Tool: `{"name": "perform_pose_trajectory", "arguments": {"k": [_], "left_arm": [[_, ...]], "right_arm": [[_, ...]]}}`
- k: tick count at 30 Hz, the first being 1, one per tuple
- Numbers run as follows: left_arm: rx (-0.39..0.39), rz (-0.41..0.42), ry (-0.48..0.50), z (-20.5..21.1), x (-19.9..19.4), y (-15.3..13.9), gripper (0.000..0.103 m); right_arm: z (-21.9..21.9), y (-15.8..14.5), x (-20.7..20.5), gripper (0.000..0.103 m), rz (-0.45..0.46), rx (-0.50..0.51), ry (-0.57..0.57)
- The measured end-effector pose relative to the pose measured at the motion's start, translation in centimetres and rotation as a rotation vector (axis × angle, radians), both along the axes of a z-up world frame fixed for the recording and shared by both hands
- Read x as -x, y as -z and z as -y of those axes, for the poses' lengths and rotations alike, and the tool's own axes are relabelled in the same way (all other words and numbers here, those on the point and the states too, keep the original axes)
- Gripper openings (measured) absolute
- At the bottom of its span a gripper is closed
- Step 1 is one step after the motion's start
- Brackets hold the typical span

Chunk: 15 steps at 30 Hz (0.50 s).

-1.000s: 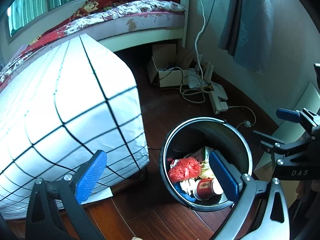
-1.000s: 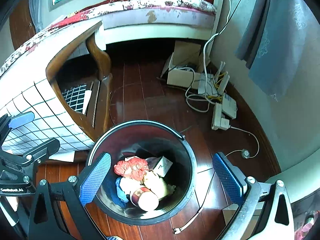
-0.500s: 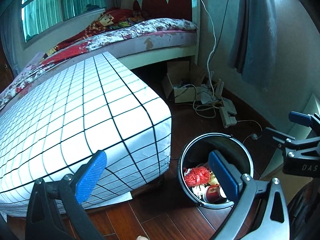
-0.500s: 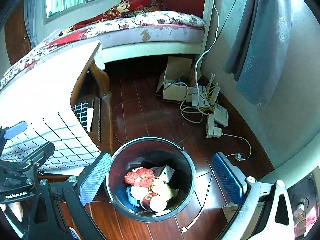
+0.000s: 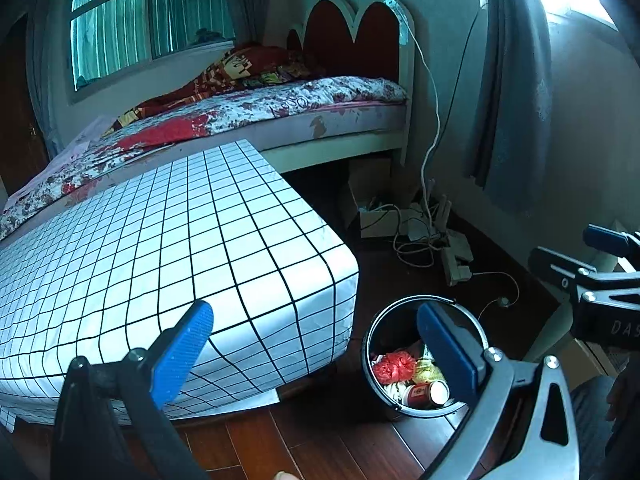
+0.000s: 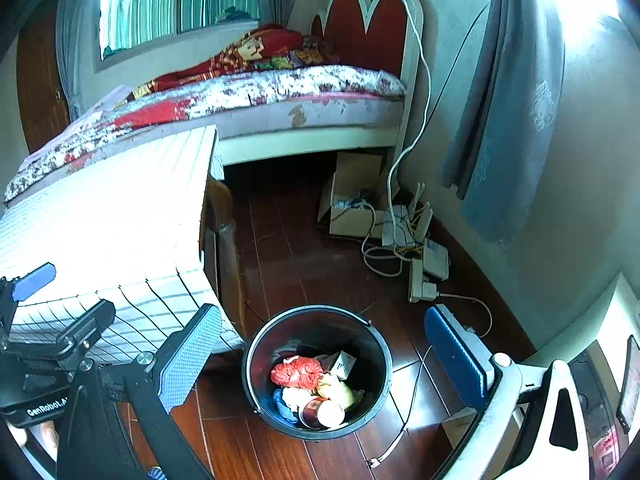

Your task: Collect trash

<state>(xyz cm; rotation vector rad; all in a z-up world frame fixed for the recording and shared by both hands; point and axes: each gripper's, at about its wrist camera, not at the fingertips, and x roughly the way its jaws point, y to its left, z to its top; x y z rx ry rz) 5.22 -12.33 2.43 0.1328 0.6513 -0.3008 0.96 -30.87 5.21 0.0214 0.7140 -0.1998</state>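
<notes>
Right wrist view: both grippers (image 6: 320, 354) (image 5: 314, 350) spread, empty; checkered table (image 6: 120, 220) beside bin (image 6: 260, 384); contents perhaps wrappers.

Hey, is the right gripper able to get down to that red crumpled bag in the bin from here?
Probably yes: the right gripper is open above the bin, and the red bag lies uncovered on top.

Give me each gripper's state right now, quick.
Left gripper: open, holding nothing, above the table edge and bucket.
Right gripper: open, holding nothing, above the bucket.
</notes>
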Motion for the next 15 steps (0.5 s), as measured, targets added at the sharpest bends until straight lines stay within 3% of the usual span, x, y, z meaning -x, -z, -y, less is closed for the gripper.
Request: {"name": "perform_pose_trajectory", "arguments": {"k": [15], "left_arm": [[0.075,0.112,0.01,-2.5,3.7,-5.5,0.102]], "right_arm": [[-3.1,-6.0,5.0,0.102,0.125,0.052,0.019]]}}
